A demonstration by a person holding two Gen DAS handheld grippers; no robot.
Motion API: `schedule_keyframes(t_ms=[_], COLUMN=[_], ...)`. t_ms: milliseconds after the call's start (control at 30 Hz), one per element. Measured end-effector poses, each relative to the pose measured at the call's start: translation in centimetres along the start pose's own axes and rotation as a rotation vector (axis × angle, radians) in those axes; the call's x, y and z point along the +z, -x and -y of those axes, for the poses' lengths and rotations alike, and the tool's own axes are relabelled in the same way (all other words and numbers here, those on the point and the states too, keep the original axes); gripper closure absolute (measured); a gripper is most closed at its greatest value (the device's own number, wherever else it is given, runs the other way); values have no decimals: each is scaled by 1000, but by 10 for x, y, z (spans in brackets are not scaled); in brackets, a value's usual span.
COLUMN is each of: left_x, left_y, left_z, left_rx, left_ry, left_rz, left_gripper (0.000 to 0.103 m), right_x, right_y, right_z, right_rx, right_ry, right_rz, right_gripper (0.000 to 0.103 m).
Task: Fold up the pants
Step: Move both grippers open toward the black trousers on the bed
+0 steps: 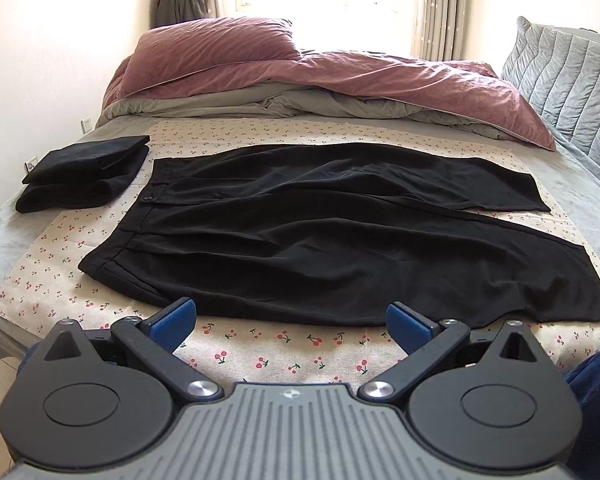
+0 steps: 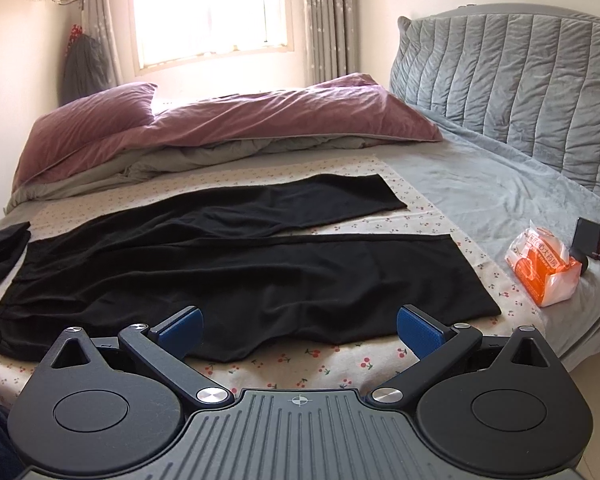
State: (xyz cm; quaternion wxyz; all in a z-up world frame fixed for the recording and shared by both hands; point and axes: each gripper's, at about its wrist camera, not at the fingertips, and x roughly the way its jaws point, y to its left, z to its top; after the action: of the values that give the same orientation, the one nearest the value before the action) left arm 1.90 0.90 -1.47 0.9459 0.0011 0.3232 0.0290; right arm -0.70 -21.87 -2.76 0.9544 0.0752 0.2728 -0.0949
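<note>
Pants (image 1: 332,232) flat on bed (image 1: 4,236) — L gripper (image 1: 290,320) & R gripper (image 2: 298,326) both released, near pants' front edge.

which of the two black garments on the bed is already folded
The small black bundle beyond the waistband; the black pants lie spread flat, legs apart, on the cherry-print cloth.

From my right wrist view, the folded black pile (image 2: 0,252) was cut off by the left edge, and the pants' (image 2: 236,272) waistband ran out of frame there too. Print on the orange packet (image 2: 544,272) was too small to read. The phone (image 2: 596,246) was clipped at the right edge.
</note>
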Motion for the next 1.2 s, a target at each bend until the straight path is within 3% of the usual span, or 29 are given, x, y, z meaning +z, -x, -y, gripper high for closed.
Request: schedule_keyframes(t_ms=[200, 367, 467, 633, 800, 933, 1067, 1200], left_x=[14, 45, 59, 93, 115, 120, 131, 145], left_y=[-36, -78, -100, -133, -171, -211, -257, -310], left_z=[-20, -102, -157, -212, -239, -247, -251, -248], left_rx=[18, 30, 85, 111, 157, 152, 125, 122], left_ry=[-13, 184, 340, 418, 397, 383, 363, 377], left_rz=[-93, -140, -174, -199, -242, -299, -300, -327], left_gripper=[5, 5, 5, 5, 5, 5, 5, 5], right_x=[9, 36, 60, 91, 107, 89, 65, 80], right_y=[-33, -65, -92, -159, -240, -290, -325, -327], right_z=[-8, -8, -9, -20, -46, -54, -52, -44], right_rx=[4, 24, 47, 123, 184, 205, 104, 71], right_ry=[52, 48, 51, 41, 67, 49, 80, 122], right_rz=[-13, -28, -52, -161, -325, -410, -556, -467], right_gripper=[0, 0, 0, 0, 0, 0, 0, 0])
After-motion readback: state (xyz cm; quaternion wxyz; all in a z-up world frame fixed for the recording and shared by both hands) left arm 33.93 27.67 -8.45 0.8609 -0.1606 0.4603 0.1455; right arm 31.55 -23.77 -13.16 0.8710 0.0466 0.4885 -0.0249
